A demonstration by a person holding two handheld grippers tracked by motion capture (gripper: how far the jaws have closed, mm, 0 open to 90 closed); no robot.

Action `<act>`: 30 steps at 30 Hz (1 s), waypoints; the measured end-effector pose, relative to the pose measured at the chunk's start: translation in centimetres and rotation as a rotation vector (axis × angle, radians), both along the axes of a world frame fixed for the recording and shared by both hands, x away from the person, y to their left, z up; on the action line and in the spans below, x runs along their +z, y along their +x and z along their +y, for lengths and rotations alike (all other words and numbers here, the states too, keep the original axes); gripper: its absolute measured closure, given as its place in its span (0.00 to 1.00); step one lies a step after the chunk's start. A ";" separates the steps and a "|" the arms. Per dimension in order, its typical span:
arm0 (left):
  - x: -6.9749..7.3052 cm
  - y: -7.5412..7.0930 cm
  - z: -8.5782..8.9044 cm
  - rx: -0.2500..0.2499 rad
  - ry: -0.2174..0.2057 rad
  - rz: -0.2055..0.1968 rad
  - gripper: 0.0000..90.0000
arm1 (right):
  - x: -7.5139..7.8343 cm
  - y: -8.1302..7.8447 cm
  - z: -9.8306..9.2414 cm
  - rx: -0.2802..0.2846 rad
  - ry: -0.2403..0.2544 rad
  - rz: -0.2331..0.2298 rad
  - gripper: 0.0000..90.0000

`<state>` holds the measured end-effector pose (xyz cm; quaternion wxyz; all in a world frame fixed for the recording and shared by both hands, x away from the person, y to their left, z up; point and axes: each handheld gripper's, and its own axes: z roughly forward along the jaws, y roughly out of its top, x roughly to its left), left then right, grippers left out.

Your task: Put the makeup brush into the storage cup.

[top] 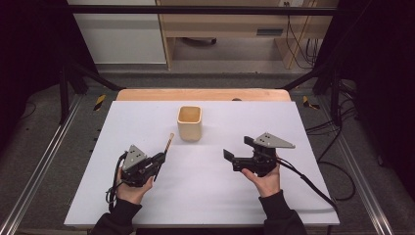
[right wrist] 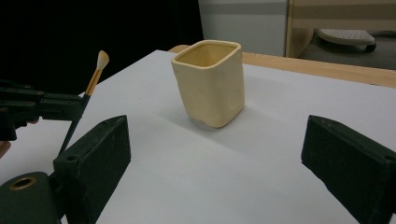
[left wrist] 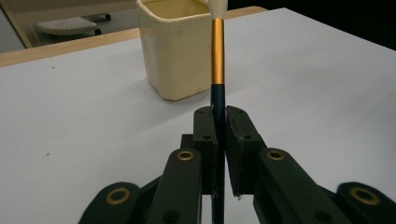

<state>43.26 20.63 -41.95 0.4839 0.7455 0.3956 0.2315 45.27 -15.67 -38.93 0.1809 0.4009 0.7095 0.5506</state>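
A cream square cup (top: 189, 123) stands upright on the white table (top: 205, 196), toward the back middle; it also shows as the cup (left wrist: 177, 51) and the cup (right wrist: 211, 84). My left gripper (top: 161, 157) at the front left is shut on a thin brush (top: 168, 143) with a dark handle, gold ferrule and pale tip. In the left gripper view the brush (left wrist: 217, 60) rises straight between the pressed pads, its tip near the cup's rim. My right gripper (top: 240, 151) at the front right stands wide open and holds nothing, its pads (right wrist: 95, 154) framing the cup from a distance.
The brush (right wrist: 93, 77) and the left gripper (right wrist: 83, 105) appear at the left of the right gripper view. A wooden edge (top: 203, 94) runs behind the white top. Black frame rails (top: 29, 181) flank the table. Cables (top: 313, 186) trail off to the right.
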 end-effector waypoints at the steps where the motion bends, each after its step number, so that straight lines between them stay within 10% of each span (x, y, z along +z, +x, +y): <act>1: 0.0 -0.1 -0.1 0.003 -0.007 -0.005 0.91 | 0.0 0.1 0.3 0.008 0.006 0.001 0.10; 30: 0.3 -0.6 -3.7 -0.029 -0.032 -0.020 0.91 | -0.9 0.3 2.9 0.049 0.098 0.021 0.18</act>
